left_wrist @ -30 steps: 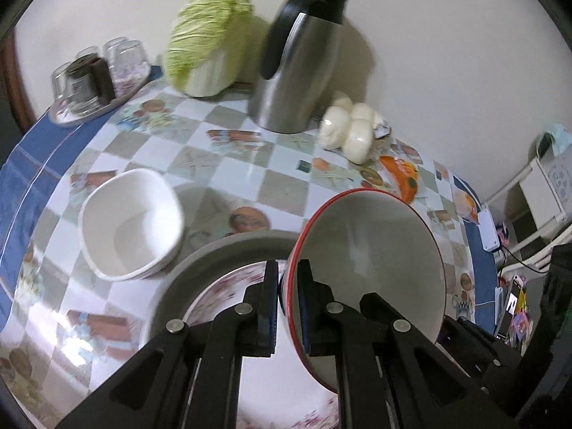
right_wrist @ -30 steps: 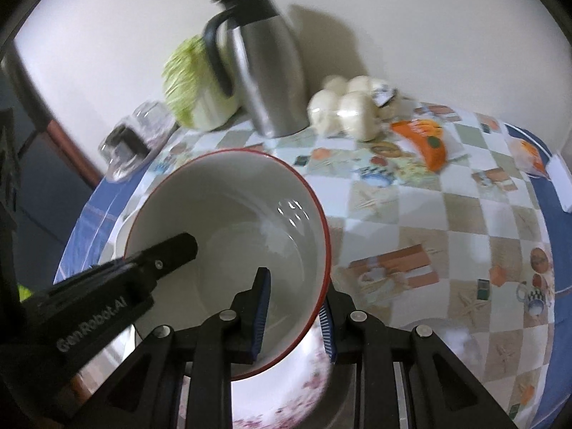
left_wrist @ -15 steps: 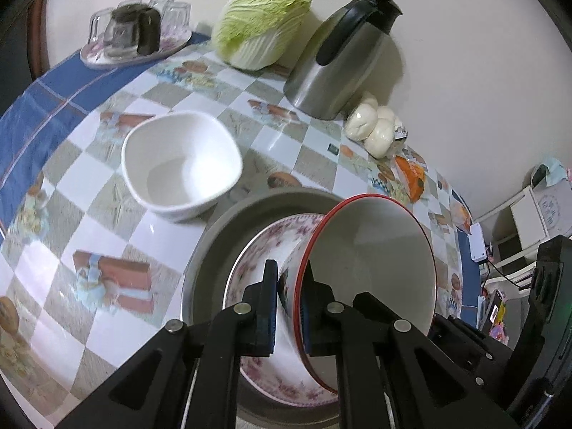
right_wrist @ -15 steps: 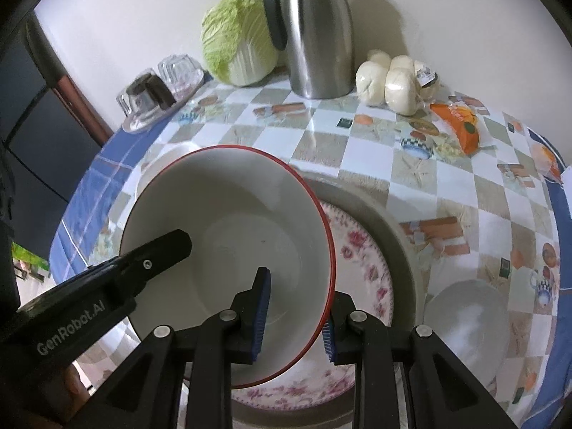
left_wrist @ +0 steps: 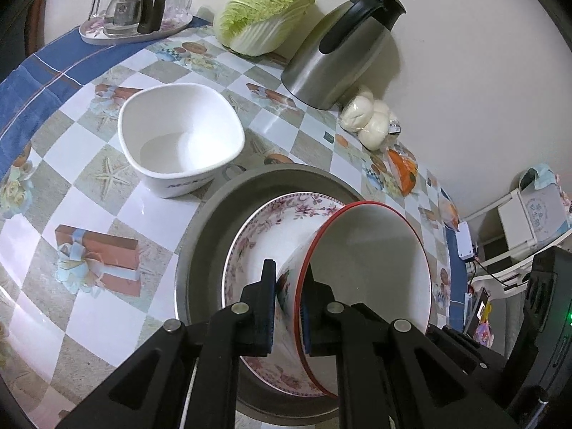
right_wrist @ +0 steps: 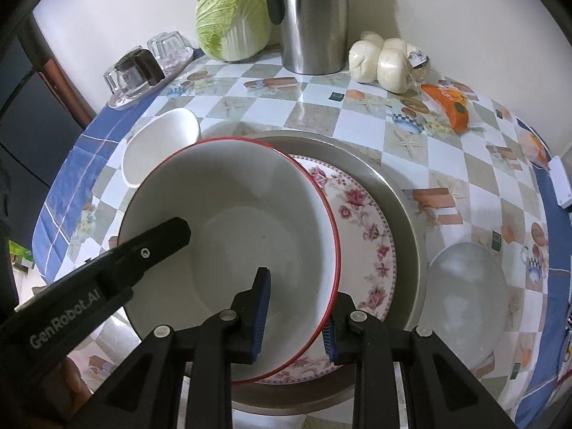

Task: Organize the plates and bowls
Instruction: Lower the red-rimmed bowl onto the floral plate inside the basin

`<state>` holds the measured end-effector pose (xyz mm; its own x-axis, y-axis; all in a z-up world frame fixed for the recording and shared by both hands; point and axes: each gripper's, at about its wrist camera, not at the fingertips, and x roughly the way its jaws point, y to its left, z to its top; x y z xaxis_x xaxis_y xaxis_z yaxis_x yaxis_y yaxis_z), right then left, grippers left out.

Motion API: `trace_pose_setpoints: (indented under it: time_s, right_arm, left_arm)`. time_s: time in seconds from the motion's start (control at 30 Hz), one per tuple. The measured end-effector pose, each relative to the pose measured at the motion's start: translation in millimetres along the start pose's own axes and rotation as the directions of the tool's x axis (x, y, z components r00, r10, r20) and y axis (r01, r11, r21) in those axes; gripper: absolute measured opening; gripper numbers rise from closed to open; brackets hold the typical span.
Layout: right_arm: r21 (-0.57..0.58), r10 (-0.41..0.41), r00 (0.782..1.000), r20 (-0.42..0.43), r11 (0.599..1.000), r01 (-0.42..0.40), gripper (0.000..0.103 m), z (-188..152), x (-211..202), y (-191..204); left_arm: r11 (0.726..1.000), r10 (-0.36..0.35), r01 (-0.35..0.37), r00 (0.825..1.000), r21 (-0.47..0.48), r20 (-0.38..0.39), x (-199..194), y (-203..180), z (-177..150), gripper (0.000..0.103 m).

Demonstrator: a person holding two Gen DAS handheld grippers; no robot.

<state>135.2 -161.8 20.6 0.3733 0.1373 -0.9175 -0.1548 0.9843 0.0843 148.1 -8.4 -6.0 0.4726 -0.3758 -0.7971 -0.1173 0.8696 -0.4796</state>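
Note:
A white bowl with a red rim hangs tilted over a floral plate that lies in a wide grey metal dish. My left gripper is shut on the bowl's rim, one finger inside and one outside. In the right wrist view my right gripper is shut on the near rim of the same bowl, above the floral plate. The left gripper's finger reaches in from the lower left. Whether the bowl's base touches the plate I cannot tell.
A white squarish bowl stands left of the grey dish; a pale round dish lies to its right. Along the wall are a cabbage, a steel jug, bagged buns, an orange packet and a tray of glasses.
Both grippers carried the red-rimmed bowl over the grey dish and floral plate and lowered it. Over the last half second it barely shifted.

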Motion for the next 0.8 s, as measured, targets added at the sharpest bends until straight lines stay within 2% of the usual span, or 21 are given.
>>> trace_pose_setpoints:
  time_s: [0.23, 0.37, 0.8]
  right_arm:
    - [0.023, -0.004, 1.0, 0.004, 1.0, 0.004, 0.028, -0.1, 0.4, -3.8]
    - [0.013, 0.023, 1.0, 0.006, 1.0, -0.023, 0.028, 1.2, 3.1, -3.4]
    - [0.06, 0.054, 0.999, 0.006, 0.997, -0.054, 0.028, 5.3, 14.8, -23.4]
  left_arm:
    - [1.0, -0.004, 0.004, 1.0, -0.011, -0.013, 7.2, 2.2, 0.8, 0.011]
    - [1.0, -0.004, 0.004, 1.0, -0.028, -0.012, 9.1, 5.1, 2.9, 0.011]
    - [1.0, 0.009, -0.009, 1.0, -0.003, -0.029, 23.9, -9.2, 6.0, 0.011]
